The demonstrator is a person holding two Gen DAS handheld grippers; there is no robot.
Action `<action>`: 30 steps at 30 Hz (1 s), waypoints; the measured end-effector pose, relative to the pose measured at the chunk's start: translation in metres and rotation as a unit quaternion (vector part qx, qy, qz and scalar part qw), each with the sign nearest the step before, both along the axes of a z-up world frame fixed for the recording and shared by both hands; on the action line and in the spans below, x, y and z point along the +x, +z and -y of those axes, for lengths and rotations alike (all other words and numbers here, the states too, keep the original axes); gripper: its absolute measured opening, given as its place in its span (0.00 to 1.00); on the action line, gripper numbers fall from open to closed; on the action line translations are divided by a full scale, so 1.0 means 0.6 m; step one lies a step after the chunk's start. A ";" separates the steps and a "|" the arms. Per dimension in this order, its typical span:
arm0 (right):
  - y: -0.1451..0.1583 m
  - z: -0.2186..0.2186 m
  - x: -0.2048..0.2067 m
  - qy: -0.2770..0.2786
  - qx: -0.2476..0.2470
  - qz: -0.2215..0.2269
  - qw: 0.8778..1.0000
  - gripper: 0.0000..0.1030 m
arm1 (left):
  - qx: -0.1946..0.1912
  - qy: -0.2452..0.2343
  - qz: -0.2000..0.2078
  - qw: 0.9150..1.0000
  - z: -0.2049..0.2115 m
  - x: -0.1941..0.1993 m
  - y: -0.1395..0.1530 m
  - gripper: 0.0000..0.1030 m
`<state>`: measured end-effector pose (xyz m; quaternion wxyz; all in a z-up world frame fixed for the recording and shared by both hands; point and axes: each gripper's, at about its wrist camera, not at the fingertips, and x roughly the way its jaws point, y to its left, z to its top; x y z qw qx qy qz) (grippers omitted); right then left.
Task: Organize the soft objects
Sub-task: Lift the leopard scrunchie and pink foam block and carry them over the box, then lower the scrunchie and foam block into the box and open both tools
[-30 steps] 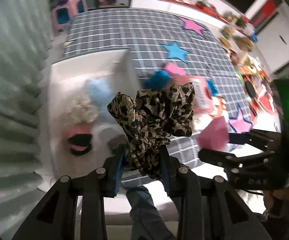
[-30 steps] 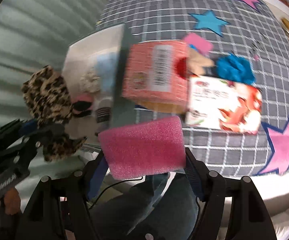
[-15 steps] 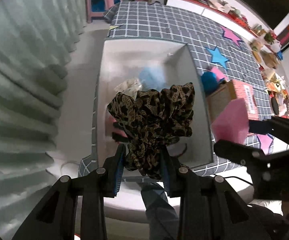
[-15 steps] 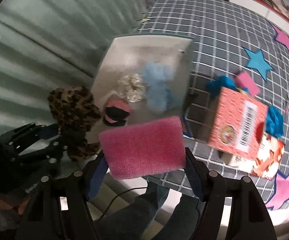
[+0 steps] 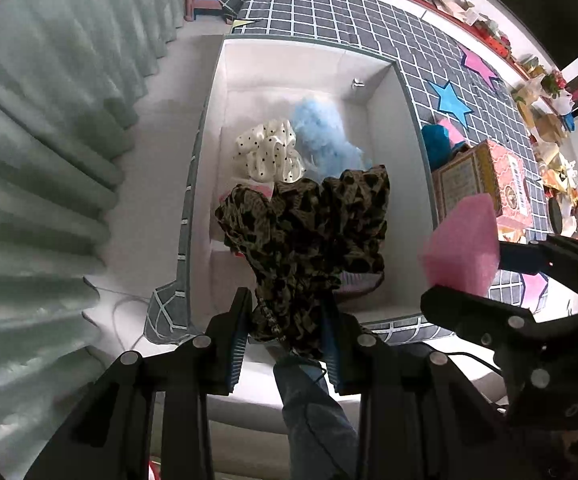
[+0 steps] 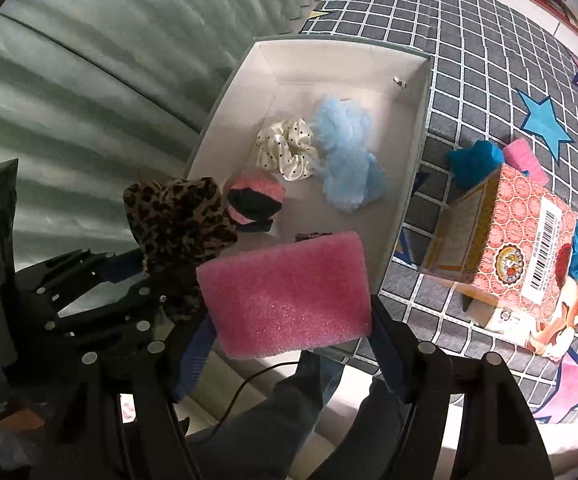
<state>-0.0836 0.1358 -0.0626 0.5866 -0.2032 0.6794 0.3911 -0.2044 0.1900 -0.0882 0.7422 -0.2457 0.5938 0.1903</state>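
In the left wrist view our left gripper (image 5: 285, 320) is clamped on a leopard-print scrunchie (image 5: 309, 224), which bunches up at the centre of the frame over the white box (image 5: 417, 152). Lying in the box, towards the upper middle, we see a cream polka-dot scrunchie (image 5: 269, 156) touching a fluffy light-blue piece (image 5: 321, 132). In the right wrist view our right gripper (image 6: 289, 344) grips a pink sponge (image 6: 285, 296) by its two short ends — it sits low in the centre, in front of the box's near edge. A pink-and-black sock ball (image 6: 255, 196) lies in the box just left of centre. To the right, on the checked cloth (image 6: 469, 52), stands a red patterned carton (image 6: 525, 256).
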 end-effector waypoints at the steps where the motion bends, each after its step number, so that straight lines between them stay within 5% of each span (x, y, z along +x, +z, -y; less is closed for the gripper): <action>1: 0.000 0.000 -0.001 0.000 0.000 0.000 1.000 0.71 | 0.000 0.000 -0.001 1.000 0.000 0.001 0.000 0.35; 30: -0.035 -0.041 0.033 0.013 -0.018 0.013 1.000 0.71 | -0.015 0.006 -0.040 0.999 -0.008 0.035 -0.063 0.35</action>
